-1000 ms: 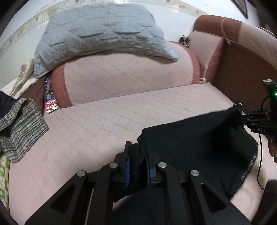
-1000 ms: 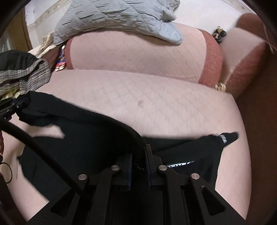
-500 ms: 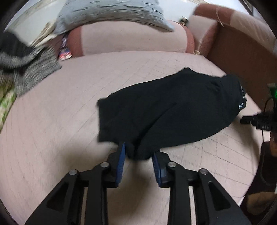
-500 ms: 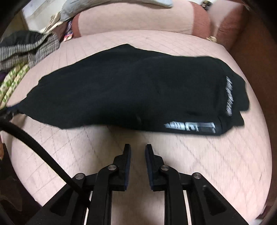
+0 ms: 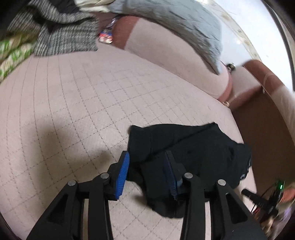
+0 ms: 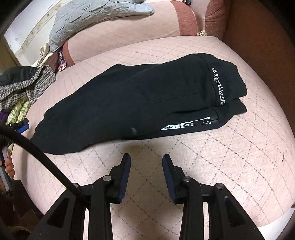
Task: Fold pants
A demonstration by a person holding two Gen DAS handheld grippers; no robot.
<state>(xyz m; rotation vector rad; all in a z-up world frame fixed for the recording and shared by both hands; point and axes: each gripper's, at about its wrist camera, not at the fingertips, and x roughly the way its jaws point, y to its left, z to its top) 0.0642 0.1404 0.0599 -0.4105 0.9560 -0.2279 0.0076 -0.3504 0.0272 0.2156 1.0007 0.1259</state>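
Note:
The black pants (image 6: 140, 103) lie folded on the pink quilted sofa seat (image 6: 230, 147), with white lettering on the waistband at the right end. My right gripper (image 6: 146, 158) is open and empty, just in front of the pants' near edge. In the left wrist view the pants (image 5: 193, 153) lie at the lower right. My left gripper (image 5: 146, 157) is open, its jaws standing over the pants' near end without pinching it. The right gripper's tip (image 5: 258, 200) shows at the far right of that view.
A grey quilted blanket (image 6: 95, 16) drapes the sofa back. A checked garment (image 5: 60, 29) and green patterned cloth (image 5: 12, 53) lie at the seat's left end. A brown armrest (image 5: 267, 129) bounds the right. A black cable (image 6: 36, 157) crosses the right view.
Both grippers let go of the pants and opened. The pants dropped flat on the seat. Both grippers drew back toward the near edge, and the left one swung left.

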